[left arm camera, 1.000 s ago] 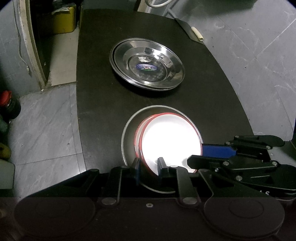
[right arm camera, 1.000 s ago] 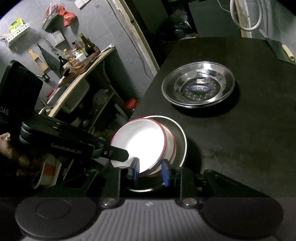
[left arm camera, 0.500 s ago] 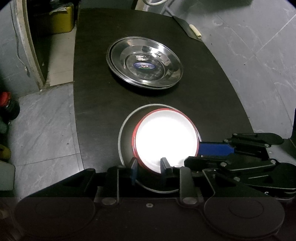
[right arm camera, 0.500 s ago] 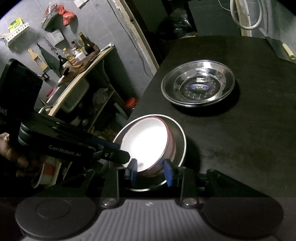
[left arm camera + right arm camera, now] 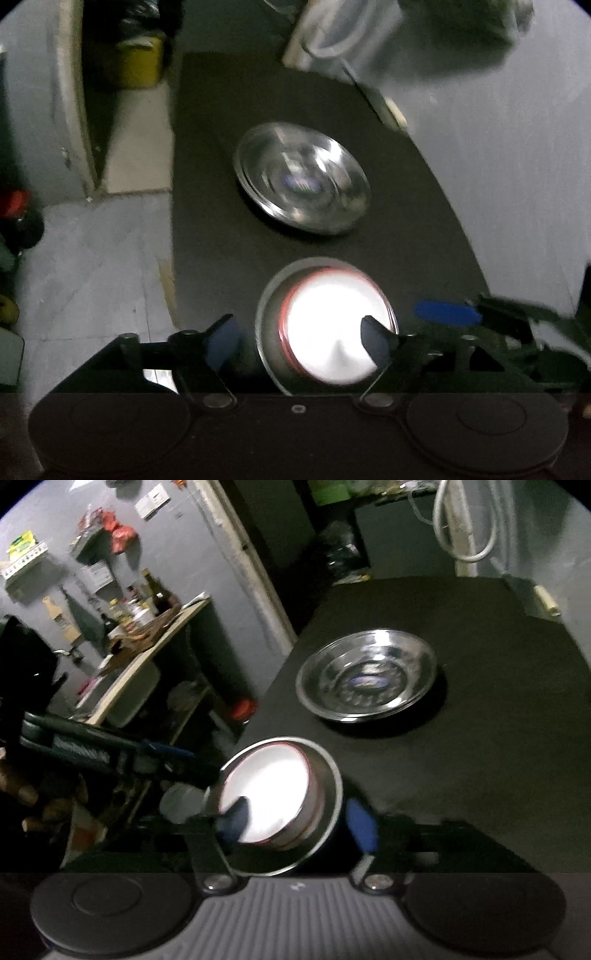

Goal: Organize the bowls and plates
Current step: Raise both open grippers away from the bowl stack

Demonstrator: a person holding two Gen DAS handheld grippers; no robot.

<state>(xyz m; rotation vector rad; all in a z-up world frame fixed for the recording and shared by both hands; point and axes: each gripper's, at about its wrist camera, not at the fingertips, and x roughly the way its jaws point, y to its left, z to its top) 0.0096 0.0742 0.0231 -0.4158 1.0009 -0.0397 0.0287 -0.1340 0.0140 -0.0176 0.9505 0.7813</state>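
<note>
A white bowl with a red rim [image 5: 332, 325] [image 5: 266, 797] sits nested inside a steel bowl [image 5: 266, 306] [image 5: 330, 771] near the front of the black table [image 5: 406, 240]. Farther back lies a stack of steel plates [image 5: 301, 184] [image 5: 365, 679]. My left gripper [image 5: 299, 341] hangs over the nested bowls' near edge. Its jaws are opening and the pads stand clear of the rims. My right gripper [image 5: 297, 823] is at the other side, its jaws also opening, with the bowls' edge between the fingers and untouched. Each gripper shows in the other's view.
A knife with a pale handle [image 5: 393, 110] [image 5: 546, 598] lies at the table's far right edge. The table's left edge drops to a tiled floor with a red-capped bottle [image 5: 18, 206]. A cluttered shelf with bottles [image 5: 140, 605] stands beyond that edge.
Both grippers were shut on the white bowl's rim, which was tilted over the steel bowl. The bowl has settled into it, and both pairs of jaws have spread wide.
</note>
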